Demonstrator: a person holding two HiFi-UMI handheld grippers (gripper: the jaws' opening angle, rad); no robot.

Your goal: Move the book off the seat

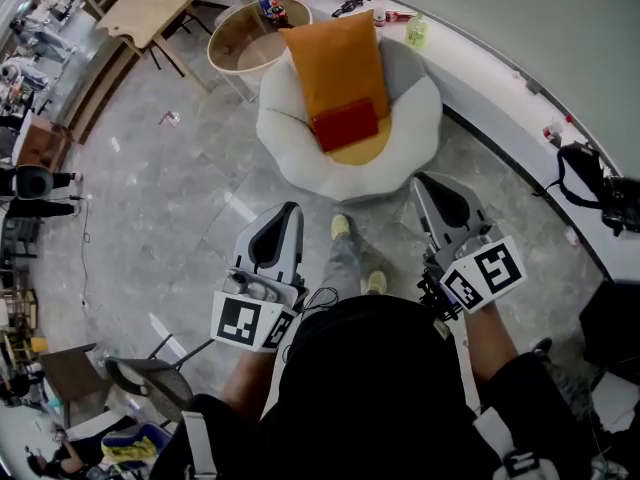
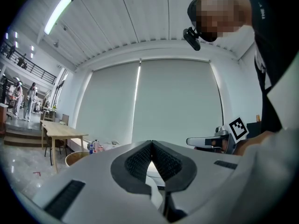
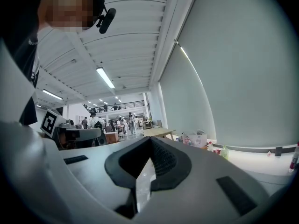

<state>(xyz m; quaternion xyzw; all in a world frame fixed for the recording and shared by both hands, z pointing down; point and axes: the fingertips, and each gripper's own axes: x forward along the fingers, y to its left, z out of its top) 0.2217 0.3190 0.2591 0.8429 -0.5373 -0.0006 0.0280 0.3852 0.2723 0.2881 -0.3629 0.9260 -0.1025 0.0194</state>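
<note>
Nothing is done yet: the red book (image 1: 345, 125) lies on the orange cushion (image 1: 335, 63) of the white seat (image 1: 420, 118), well beyond the left gripper (image 1: 289, 209) and right gripper (image 1: 425, 181) (both closed, empty).

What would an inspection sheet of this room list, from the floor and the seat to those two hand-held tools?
Surface: grey polished floor; a white padded seat stands on it.
Job's things: red book lies flat on the orange cushion on the seat, untouched.
Clutter: bottles on the round table; green bottle and small tools on the white counter.
Grippers: left gripper and right gripper have their fingers together, hold nothing and are short of the seat.
Cables: thin black cable on the floor at left.
Surroundings: wooden table; people far off.
</note>
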